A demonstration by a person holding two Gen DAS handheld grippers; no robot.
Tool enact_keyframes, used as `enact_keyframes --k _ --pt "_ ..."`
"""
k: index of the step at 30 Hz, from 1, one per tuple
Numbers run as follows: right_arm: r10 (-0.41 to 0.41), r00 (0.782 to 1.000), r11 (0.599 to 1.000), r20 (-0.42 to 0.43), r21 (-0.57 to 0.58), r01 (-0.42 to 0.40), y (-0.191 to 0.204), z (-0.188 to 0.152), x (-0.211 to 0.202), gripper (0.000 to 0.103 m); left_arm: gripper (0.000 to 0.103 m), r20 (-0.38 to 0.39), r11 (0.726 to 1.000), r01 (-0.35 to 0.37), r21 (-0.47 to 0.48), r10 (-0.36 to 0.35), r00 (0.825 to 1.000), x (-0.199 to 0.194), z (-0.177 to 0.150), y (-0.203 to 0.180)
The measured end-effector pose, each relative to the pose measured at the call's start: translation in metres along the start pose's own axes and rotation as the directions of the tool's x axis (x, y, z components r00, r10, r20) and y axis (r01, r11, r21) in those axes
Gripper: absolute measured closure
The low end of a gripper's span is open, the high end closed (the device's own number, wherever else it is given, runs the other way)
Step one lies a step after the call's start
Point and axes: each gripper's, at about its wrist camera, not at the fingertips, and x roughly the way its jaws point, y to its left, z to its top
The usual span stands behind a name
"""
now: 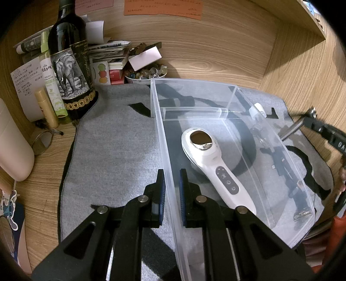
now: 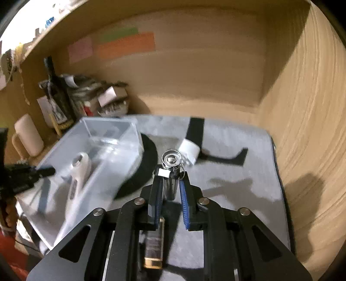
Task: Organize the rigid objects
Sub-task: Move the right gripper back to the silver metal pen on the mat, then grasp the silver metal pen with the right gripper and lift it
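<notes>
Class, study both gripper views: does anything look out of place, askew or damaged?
Nothing looks damaged or spilled. The white handheld device lies diagonally in the clear plastic bin, whose wall the left gripper pinches. The right gripper holds a shiny metal cylinder above the grey mat.

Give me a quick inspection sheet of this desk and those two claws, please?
Surface: grey felt mat on a wooden desk.
Job's things: clear bin holding a white handheld device; shiny metal cylinder; small white part on the mat.
Clutter: wine bottle, papers, bowl of trinkets.
Grippers: left claw clamped on the bin's wall; right claw shut on the metal cylinder.
Cables: nothing seen.
Surroundings: wooden alcove walls with sticky notes.
</notes>
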Motion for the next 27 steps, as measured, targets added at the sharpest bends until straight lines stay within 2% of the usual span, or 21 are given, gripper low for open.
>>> enact_keyframes --k 9,13,17,20,24,27 --pt "0.071 0.991 0.997 0.112 -0.050 -0.065 0.027 0.025 -0.026 0.093 0.092 0.001 1.000 0.003 -0.002 -0.003 1.000 0.000 0.000 0.000" --pt "0.081 0.989 0.993 0.126 -0.100 -0.069 0.041 0.026 -0.031 0.093 0.092 0.003 1.000 0.004 -0.002 -0.004 1.000 0.000 0.000 0.000" --pt "0.062 0.996 0.993 0.063 -0.104 -0.055 0.039 0.021 -0.015 0.092 0.092 0.008 1.000 0.010 -0.001 -0.010 1.000 -0.002 0.000 0.000" --pt "0.059 0.998 0.993 -0.031 -0.096 -0.062 0.035 0.011 0.008 0.088 0.092 0.009 1.000 0.010 -0.001 -0.010 1.000 -0.002 0.000 0.000" --pt "0.056 0.981 0.993 -0.183 -0.094 -0.074 0.034 -0.008 0.049 0.088 0.092 0.011 1.000 0.012 -0.006 -0.012 1.000 -0.002 -0.001 0.001" --pt "0.049 0.964 0.991 -0.263 -0.108 -0.080 0.036 -0.020 0.075 0.088 0.092 0.011 1.000 0.012 -0.006 -0.012 1.000 -0.002 0.000 0.001"
